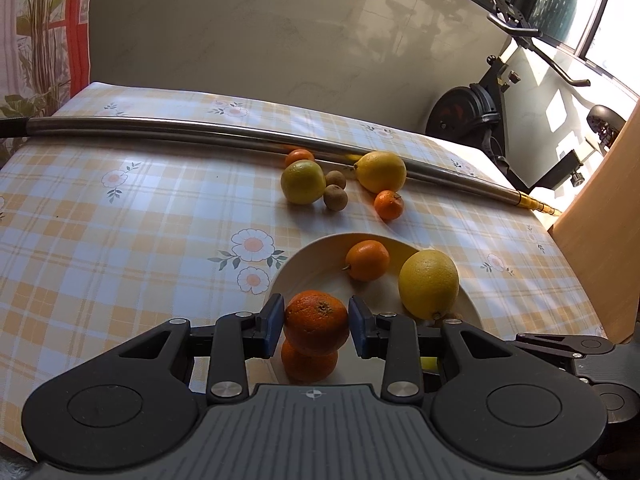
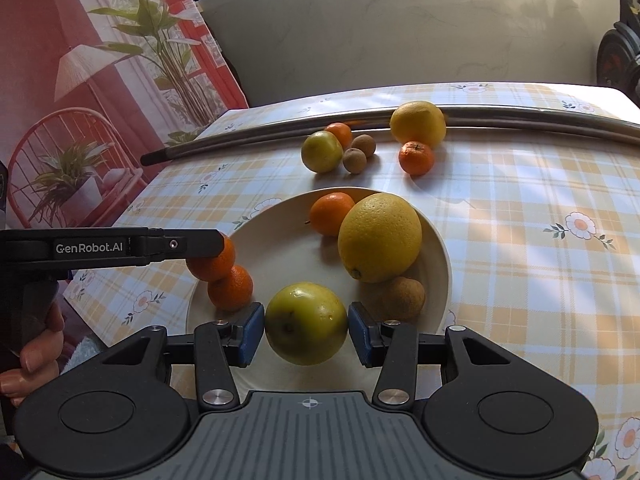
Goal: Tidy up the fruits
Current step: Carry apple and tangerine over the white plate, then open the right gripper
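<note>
While the left claw (image 1: 316, 326) pinches an orange (image 1: 317, 322), the right claw (image 2: 306, 330) pinches a green apple (image 2: 306, 323) (above the plate (image 2: 438, 240)).

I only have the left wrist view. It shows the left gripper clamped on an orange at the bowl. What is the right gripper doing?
Observer: The right gripper is shut on a yellow-green fruit at the near side of the bowl.
Operator: Is anything tucked beside the big lemon?
Observer: Yes, a brown fruit lies in the bowl against the lemon.
Operator: Is my orange clear of the one under it?
Observer: No gap shows from the right wrist. The held orange seems to touch the lower orange, which sits at the bowl's left rim.
</note>
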Available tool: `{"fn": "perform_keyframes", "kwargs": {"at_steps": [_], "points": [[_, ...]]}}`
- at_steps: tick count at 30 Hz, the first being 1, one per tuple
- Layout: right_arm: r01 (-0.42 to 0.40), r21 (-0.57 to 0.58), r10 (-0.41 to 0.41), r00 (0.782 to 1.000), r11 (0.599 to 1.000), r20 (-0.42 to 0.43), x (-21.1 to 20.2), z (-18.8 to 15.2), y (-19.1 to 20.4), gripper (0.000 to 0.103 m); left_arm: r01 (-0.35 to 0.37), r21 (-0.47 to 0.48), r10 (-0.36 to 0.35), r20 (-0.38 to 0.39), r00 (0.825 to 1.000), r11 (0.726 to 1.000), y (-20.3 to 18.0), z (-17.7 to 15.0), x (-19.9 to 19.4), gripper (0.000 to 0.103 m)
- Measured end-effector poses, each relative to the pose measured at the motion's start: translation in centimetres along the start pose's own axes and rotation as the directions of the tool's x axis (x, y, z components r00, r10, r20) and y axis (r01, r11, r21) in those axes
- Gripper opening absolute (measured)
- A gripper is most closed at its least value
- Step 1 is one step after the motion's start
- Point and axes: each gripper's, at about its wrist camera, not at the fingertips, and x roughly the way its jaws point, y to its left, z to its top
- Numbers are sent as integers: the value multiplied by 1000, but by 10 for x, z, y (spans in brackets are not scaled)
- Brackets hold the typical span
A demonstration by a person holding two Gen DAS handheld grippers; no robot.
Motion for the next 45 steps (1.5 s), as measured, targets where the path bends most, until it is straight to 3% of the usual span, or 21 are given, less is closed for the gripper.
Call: {"fn": "perform_keyframes", "kwargs": {"at_steps": [9,23,36,45], "points": [[-59,-173,48,996,983,-72,23,10,36,43,1,-18,-1,4,1000,1000,6,5,-3,37],[-83,-189,67,994,978,-91,28,13,41,42,8,-32,-8,5,1000,999,8,6,-4,37],[18,-148,-19,1000,989,-11,35,36,20,42,20,-55,-19,20,1000,998,10,19,0,37],[24,-229,-15,999,973,42,61,54,34,42,14,-79,-12,32,999,997,16,25,-1,37]]}}
